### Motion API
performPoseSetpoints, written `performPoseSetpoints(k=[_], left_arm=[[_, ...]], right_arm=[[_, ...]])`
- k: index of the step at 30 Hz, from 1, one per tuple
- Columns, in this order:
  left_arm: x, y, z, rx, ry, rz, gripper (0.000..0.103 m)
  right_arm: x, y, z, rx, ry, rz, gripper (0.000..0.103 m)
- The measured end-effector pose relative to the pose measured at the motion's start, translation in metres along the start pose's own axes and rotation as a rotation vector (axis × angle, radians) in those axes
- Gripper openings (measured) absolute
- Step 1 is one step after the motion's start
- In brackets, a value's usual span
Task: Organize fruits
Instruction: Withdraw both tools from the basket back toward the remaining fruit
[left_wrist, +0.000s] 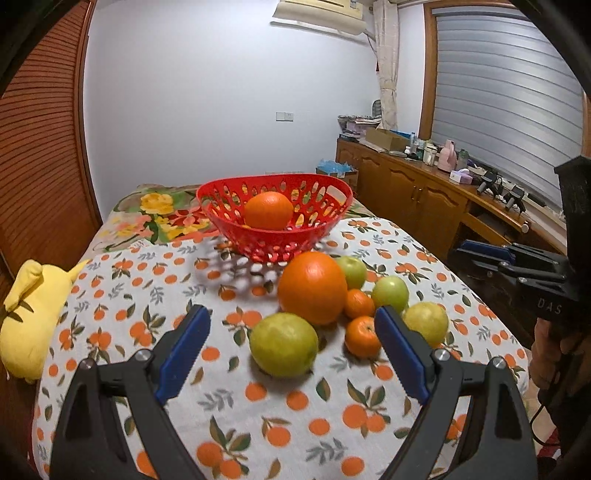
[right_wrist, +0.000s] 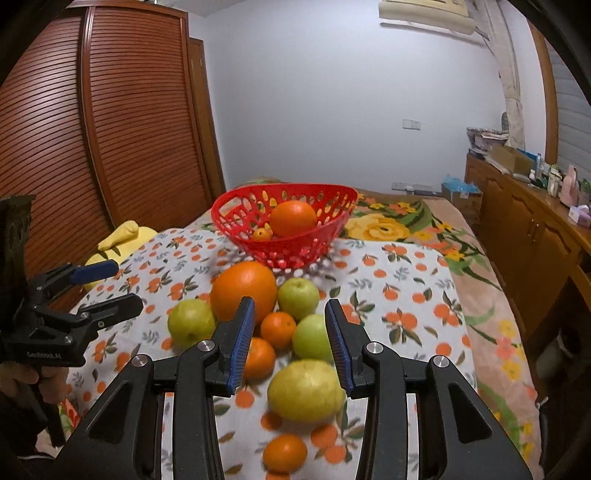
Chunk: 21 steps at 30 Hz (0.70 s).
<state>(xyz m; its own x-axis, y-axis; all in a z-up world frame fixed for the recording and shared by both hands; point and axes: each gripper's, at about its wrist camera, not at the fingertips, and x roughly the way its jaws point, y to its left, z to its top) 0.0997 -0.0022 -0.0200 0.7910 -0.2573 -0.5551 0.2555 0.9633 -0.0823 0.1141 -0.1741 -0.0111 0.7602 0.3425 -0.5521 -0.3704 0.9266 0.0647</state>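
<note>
- The left claw (left_wrist: 291, 312) is spread wide and empty, low over the orange-print cloth (left_wrist: 258, 413) on the bed. That opening looks sized for one of the bigger fruits.
- The right claw (right_wrist: 290, 302) is narrowed to a small gap and pinches nothing. That width would suit a mandarin rather than the big fruit.
- Nearest the right claw, a lone mandarin (right_wrist: 284, 452) lies just before a yellow-green citrus (right_wrist: 304, 391).
- Beyond these the loose fruit sits bunched together: two more mandarins (right_wrist: 277, 328), two green apples (right_wrist: 298, 298), a second yellow-green citrus (left_wrist: 283, 345) and a large orange (left_wrist: 312, 288). They touch or nearly touch, so lifting one may roll its neighbours.
- Just behind the cluster stands the red perforated basket (right_wrist: 284, 192), the likely place for the fruit. It already holds an orange (right_wrist: 292, 218) and a small mandarin (right_wrist: 262, 233).
- Most of the sorting appears undone.
- At the bed's left edge lies a yellow plush toy (left_wrist: 33, 321), well apart from the fruit.
</note>
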Motion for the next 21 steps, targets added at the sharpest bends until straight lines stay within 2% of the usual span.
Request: performPoseSetpoints(k=[9,21], left_arm=[[-0.002,0.002,-0.013,-0.019,0.020,-0.002,0.091],[0.017,-0.005,-0.034,-0.022,0.085,-0.033,0.091]], right_arm=[[-0.002,-0.004,-0.034,0.012,0.051,-0.013,0.039],[0.011,-0.006,-0.087,0.025,0.182,-0.005,0.039]])
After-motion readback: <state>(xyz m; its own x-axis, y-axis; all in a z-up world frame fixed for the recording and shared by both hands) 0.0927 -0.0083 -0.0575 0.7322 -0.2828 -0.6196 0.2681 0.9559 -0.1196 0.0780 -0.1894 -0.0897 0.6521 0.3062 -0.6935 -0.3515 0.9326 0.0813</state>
